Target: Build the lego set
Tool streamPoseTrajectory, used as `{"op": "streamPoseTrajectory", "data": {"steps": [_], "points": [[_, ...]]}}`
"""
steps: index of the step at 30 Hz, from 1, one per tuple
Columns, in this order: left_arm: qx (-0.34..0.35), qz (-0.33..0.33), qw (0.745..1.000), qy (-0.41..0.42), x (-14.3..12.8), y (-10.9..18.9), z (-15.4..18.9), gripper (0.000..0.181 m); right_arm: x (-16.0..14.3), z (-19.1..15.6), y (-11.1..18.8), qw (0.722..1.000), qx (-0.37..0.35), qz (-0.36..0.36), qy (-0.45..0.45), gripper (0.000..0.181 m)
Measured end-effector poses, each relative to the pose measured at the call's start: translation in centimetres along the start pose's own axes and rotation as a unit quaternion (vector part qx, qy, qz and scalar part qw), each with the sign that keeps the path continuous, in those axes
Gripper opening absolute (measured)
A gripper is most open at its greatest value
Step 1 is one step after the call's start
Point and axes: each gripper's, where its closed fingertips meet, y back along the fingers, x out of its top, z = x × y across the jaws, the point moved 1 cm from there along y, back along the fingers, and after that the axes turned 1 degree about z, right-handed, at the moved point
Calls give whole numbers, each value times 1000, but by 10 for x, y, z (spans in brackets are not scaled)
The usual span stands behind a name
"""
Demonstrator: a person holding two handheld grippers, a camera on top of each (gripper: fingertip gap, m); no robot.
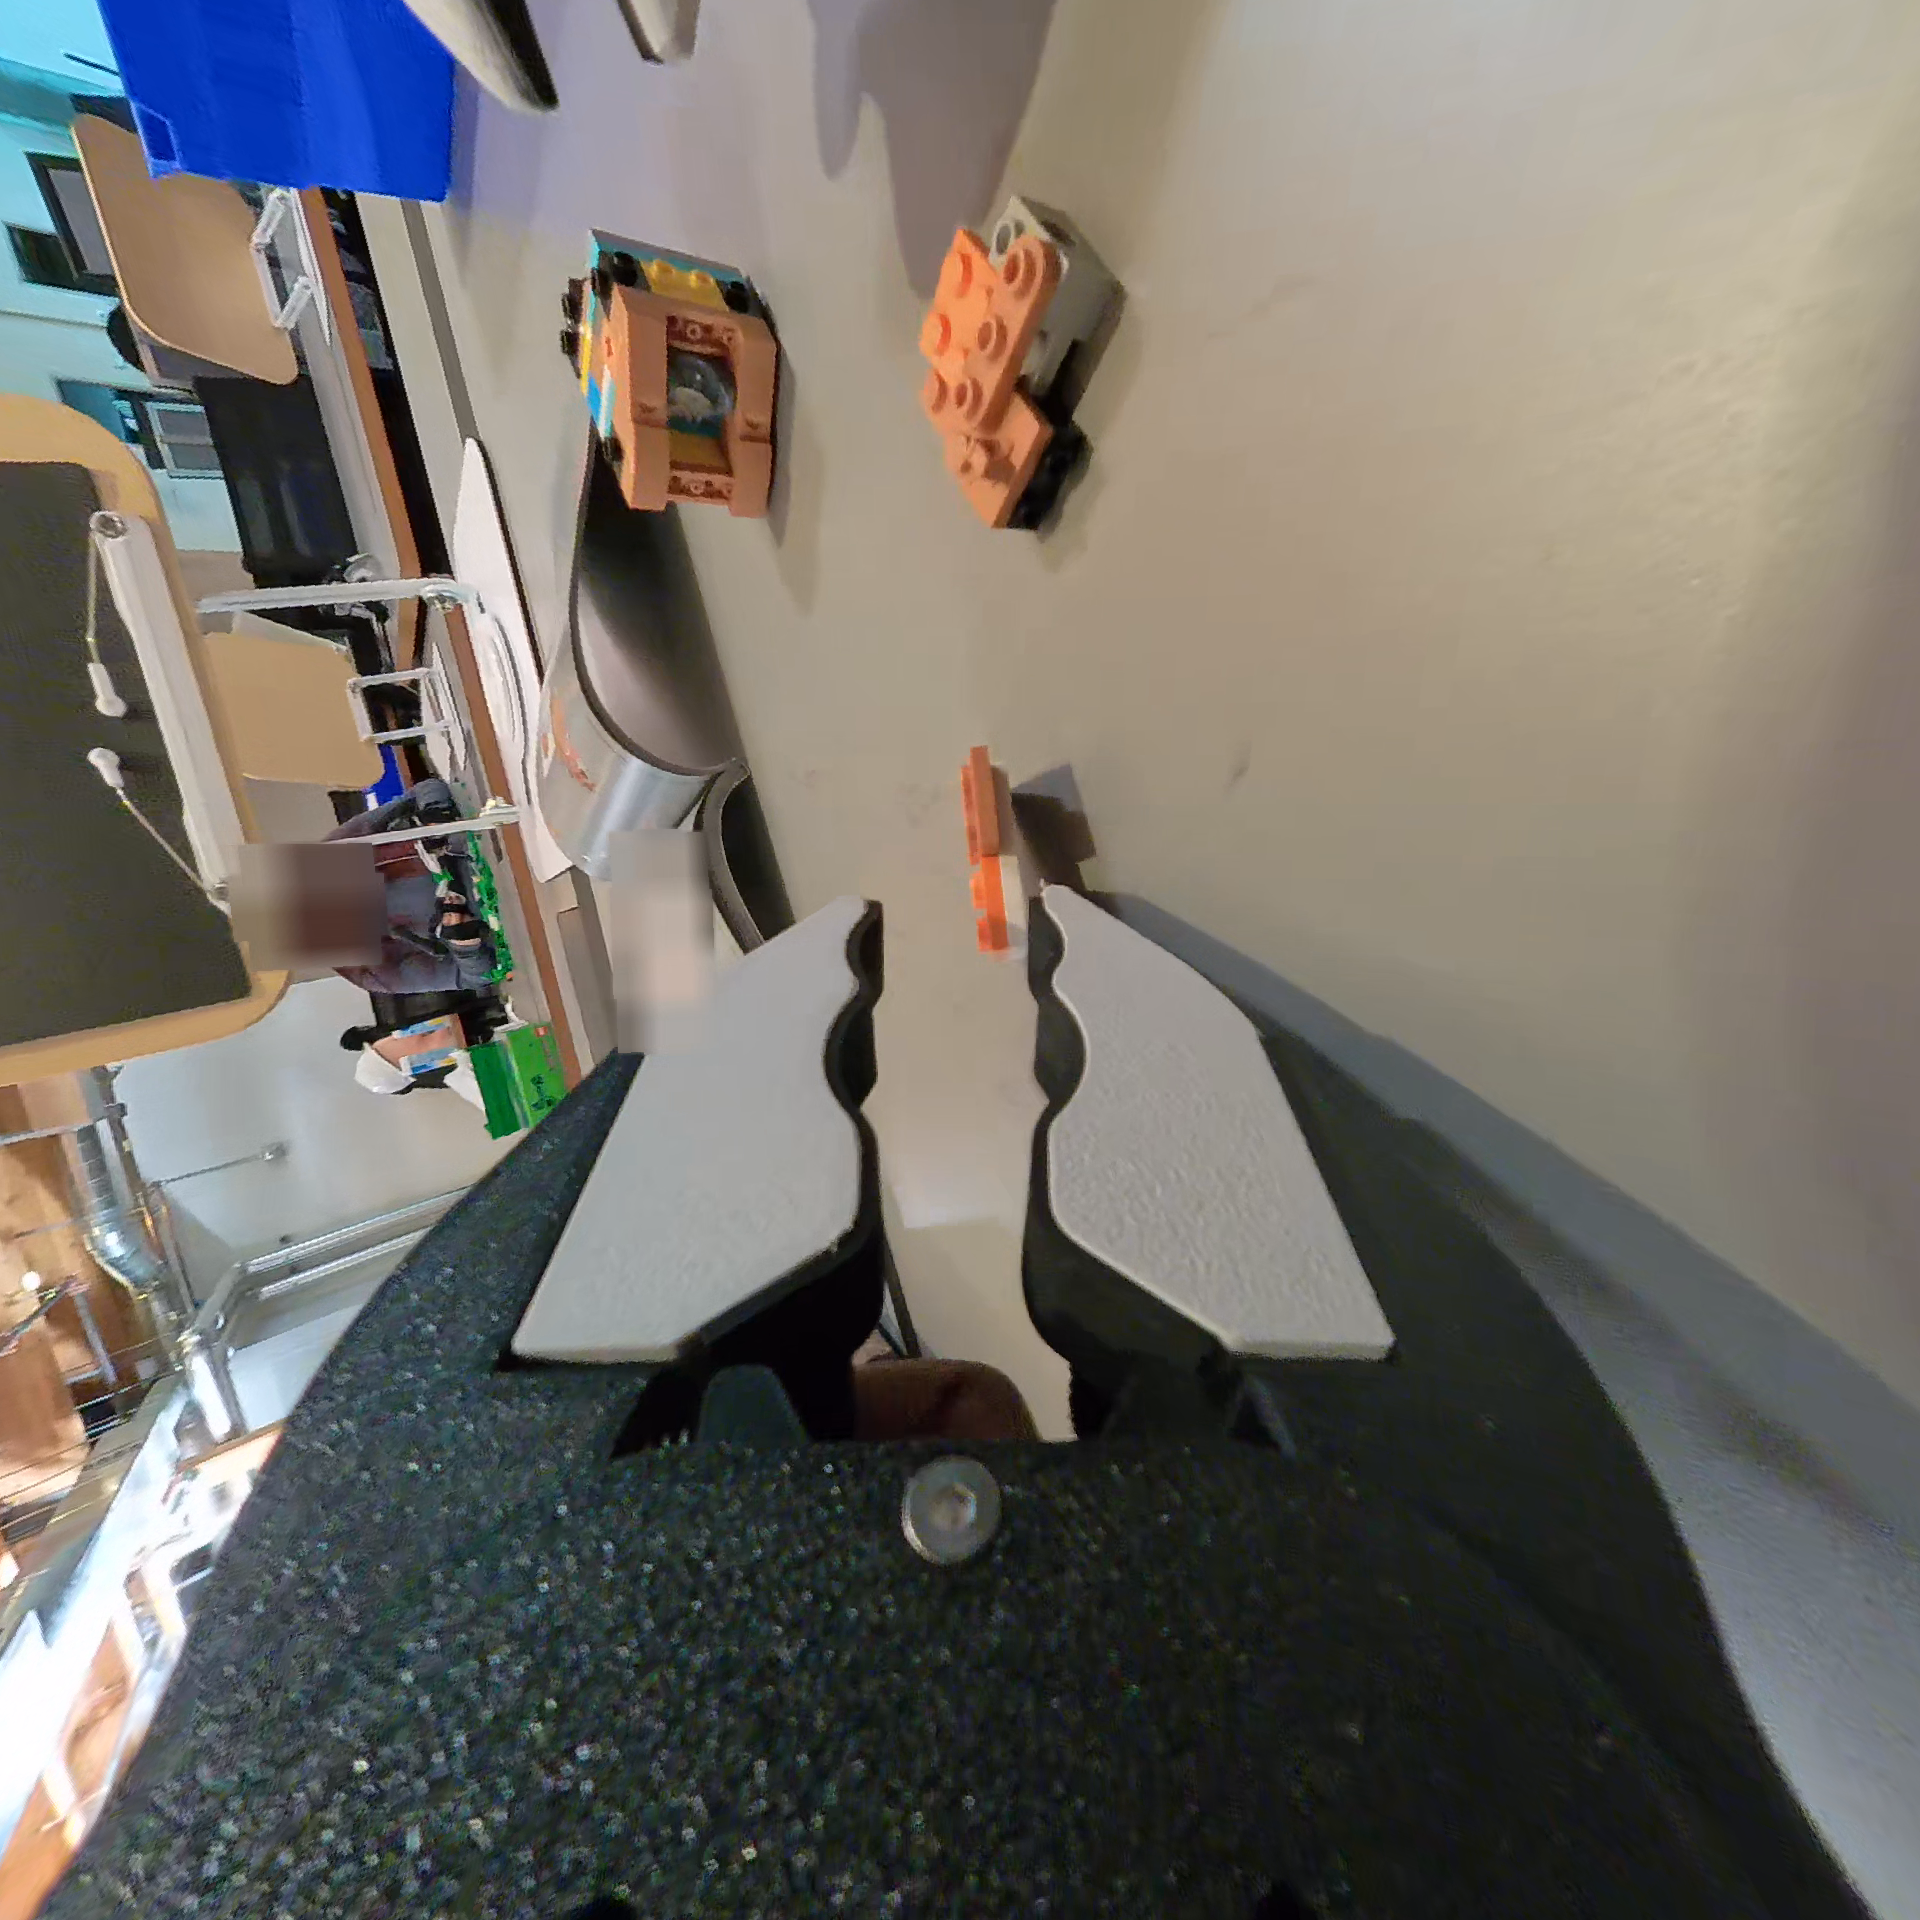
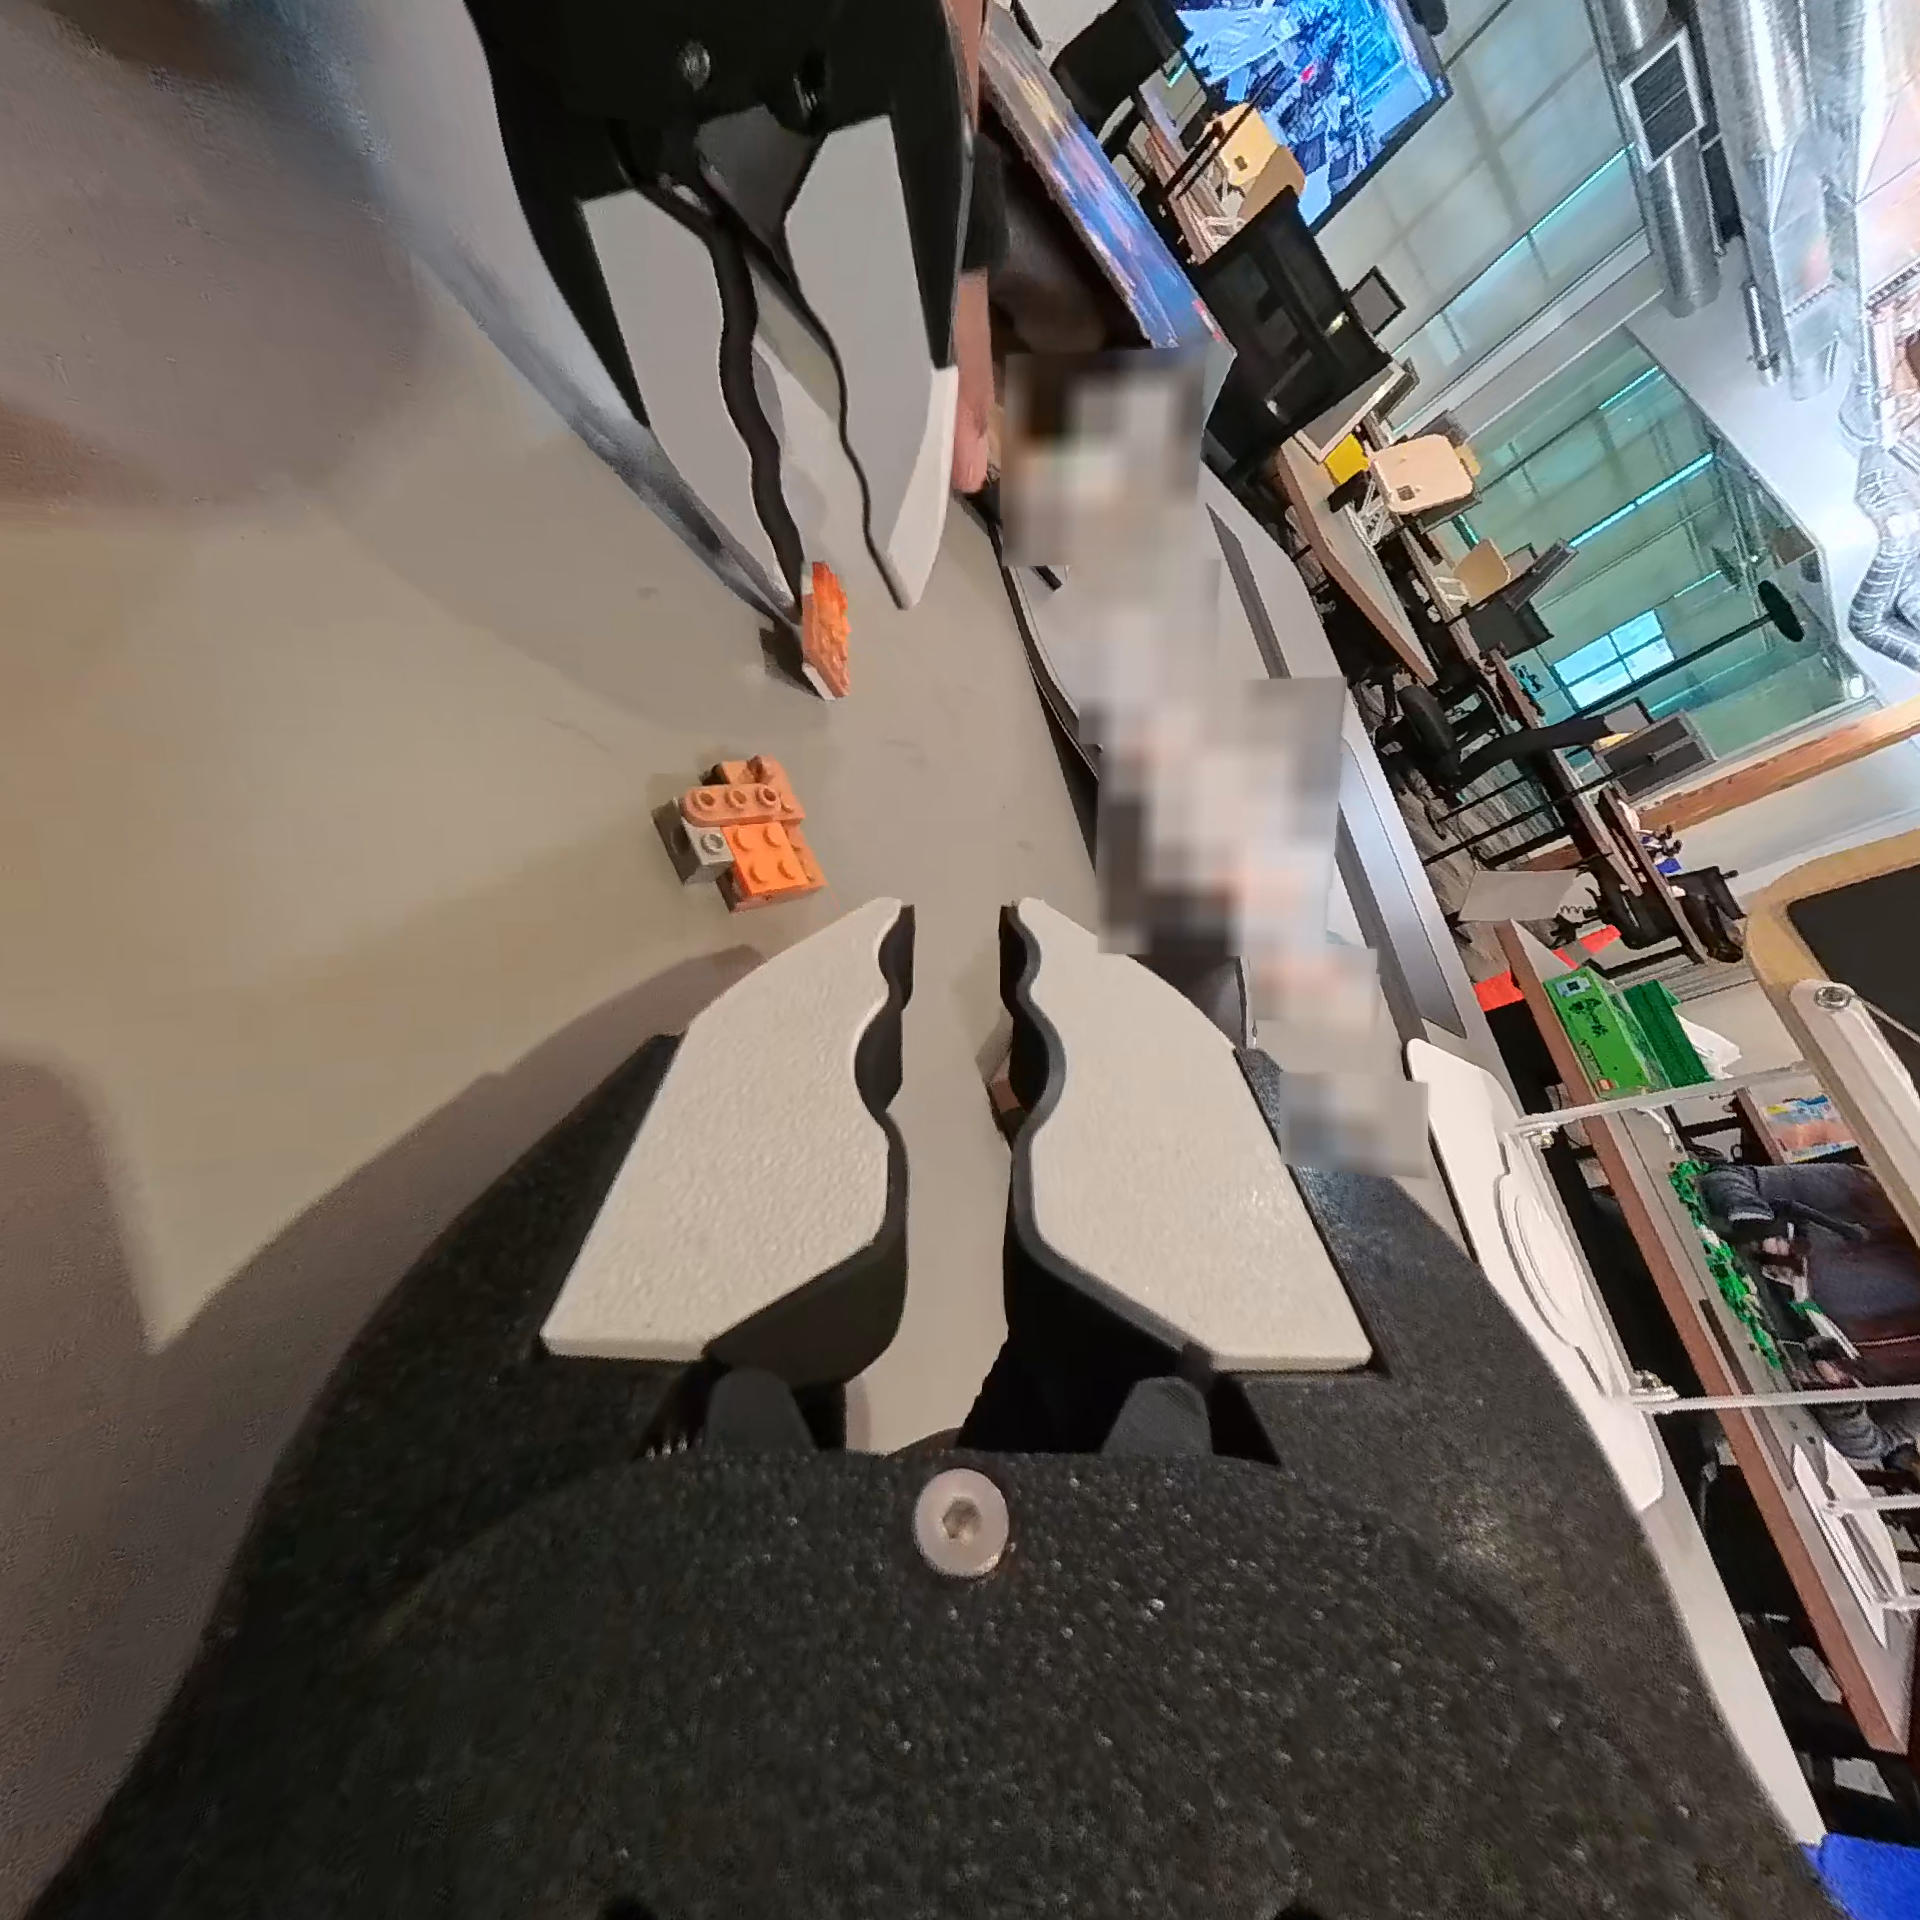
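Standing on edge on the worktop (image 1: 1455, 520), the small orange plate (image 1: 989, 852) is seen just beyond the left tool (image 1: 956, 914), whose jaws are apart and empty; its long axis runs along the gap. The right tool (image 2: 958, 914), also apart and empty, is farther off.

- Bare grey table (image 1: 1403, 520) is left open right of the orange-and-grey assembly (image 1: 1003, 364).
- The path ahead is blocked by the framed block (image 1: 686, 384) and the upright orange plate (image 1: 987, 842).
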Motion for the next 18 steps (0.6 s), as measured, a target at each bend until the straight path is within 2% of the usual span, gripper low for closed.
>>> {"op": "streamPoseTrajectory", "data": {"steps": [10, 14, 18], "points": [[-57, 31, 994, 93, 3, 13, 9, 37, -2, 2, 0, 1000, -6, -7, 3, 15], [-74, 104, 978, 164, 20, 23, 6, 39, -3, 3, 1, 1000, -8, -8, 1, 15], [-50, 203, 940, 269, 33, 29, -25, 40, -8, 5, 3, 1000, -5, -8, -23, 15]]}}
